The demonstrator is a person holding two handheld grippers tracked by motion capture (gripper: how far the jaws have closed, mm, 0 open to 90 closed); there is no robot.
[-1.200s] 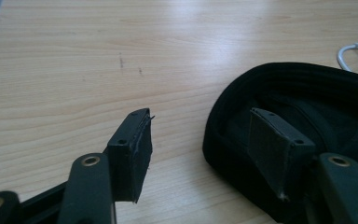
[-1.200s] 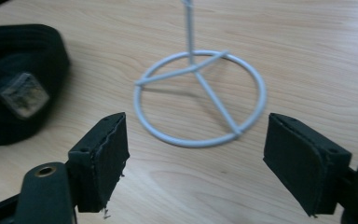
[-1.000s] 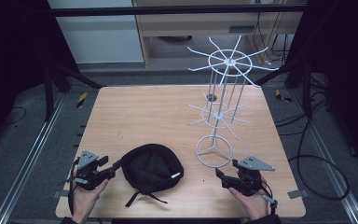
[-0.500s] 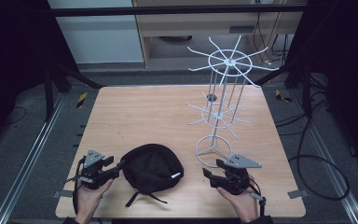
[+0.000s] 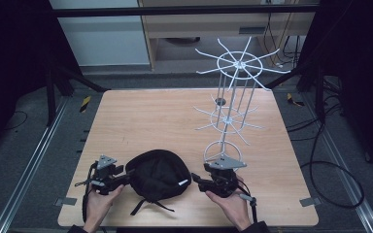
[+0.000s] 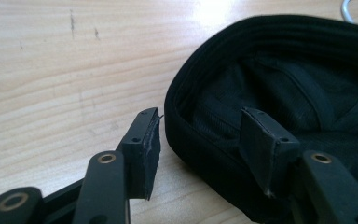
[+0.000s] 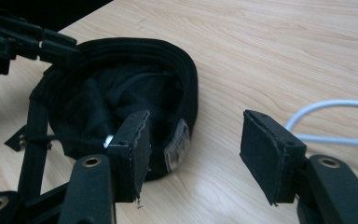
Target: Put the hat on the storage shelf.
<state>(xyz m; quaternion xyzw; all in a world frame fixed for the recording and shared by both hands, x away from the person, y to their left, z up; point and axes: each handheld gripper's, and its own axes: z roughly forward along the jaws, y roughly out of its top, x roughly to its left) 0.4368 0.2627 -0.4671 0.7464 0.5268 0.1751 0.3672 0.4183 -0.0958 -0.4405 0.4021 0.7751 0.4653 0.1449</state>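
Left gripper point(image 5: 126, 175): black 2-jaw tool in the person's left hand point(image 5: 98, 201), jaws spread, straddling the rim of the black fabric cap point(image 5: 158, 174); 1 jaw sits inside the cap's hollow, the other just outside on the bare wood, not yet pinched.
Right gripper point(image 5: 195, 180): black 2-jaw tool with a grey 3-cornered plate on top, jaws spread wide at the cap's opposite edge; 1 jaw overlaps the rim near a small white label, the other is over bare wood, nothing held.
Cap: lying upside down, hollow up, strap trailing toward the person, near the front edge of the light wooden table point(image 5: 175, 116), between the 2 grippers.
White wire spinner rack point(image 5: 238, 104): upright just behind and right of the cap, its ring base close behind the right gripper, hooks bare.
Step in hand: likely lining up a 2-sided grip on the cap's rim.
Next move calls for: closing both pairs of jaws on the rim fabric before any lift, probably toward the rack.
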